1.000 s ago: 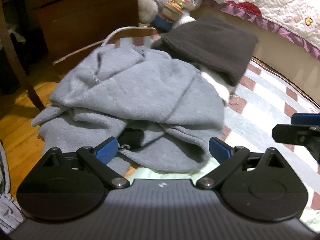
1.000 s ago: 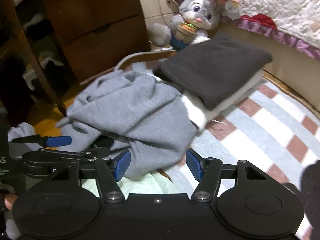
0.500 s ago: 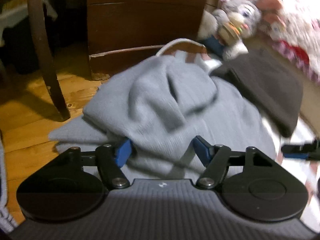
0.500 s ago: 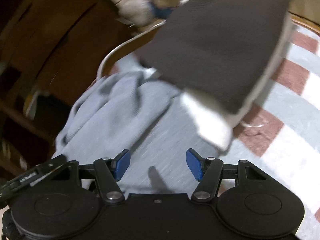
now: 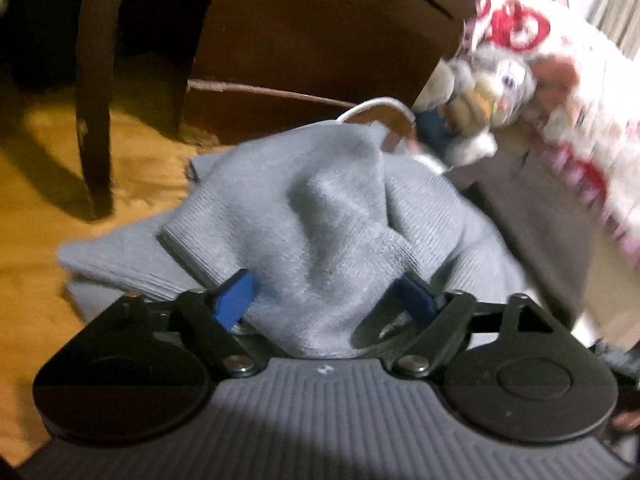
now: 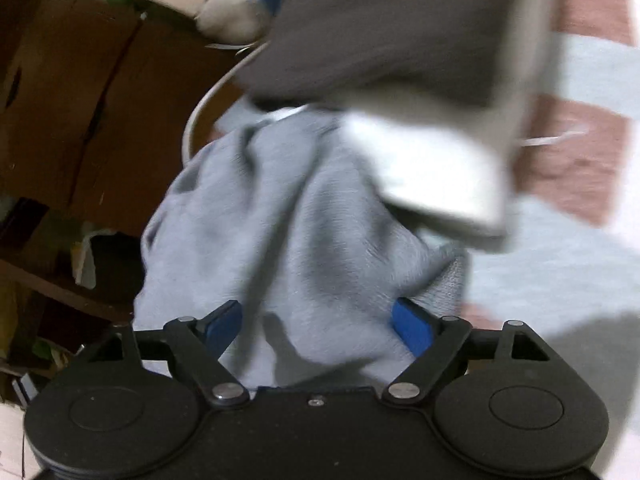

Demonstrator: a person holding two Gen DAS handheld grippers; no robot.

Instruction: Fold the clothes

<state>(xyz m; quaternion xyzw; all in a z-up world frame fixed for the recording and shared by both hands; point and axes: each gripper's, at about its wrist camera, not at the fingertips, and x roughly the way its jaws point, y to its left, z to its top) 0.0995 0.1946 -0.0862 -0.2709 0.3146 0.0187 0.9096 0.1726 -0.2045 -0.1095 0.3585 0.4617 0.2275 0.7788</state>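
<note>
A crumpled grey knit garment lies partly on the striped rug and partly on the wooden floor; it also shows in the right wrist view. My left gripper is open, with a bunched fold of the grey garment between its blue pads. My right gripper is open too, pushed into the grey cloth, which fills the gap between its fingers. A folded dark grey garment rests on a folded white one just beyond the grey one.
A wooden dresser and a dark chair leg stand on the wooden floor to the left. A plush rabbit and a quilted bedspread are at the right. The rug has red and pale stripes.
Both grippers have moved forward and down into the grey garment, and cloth now sits between each pair of fingers. The left view has swung toward the dresser.
</note>
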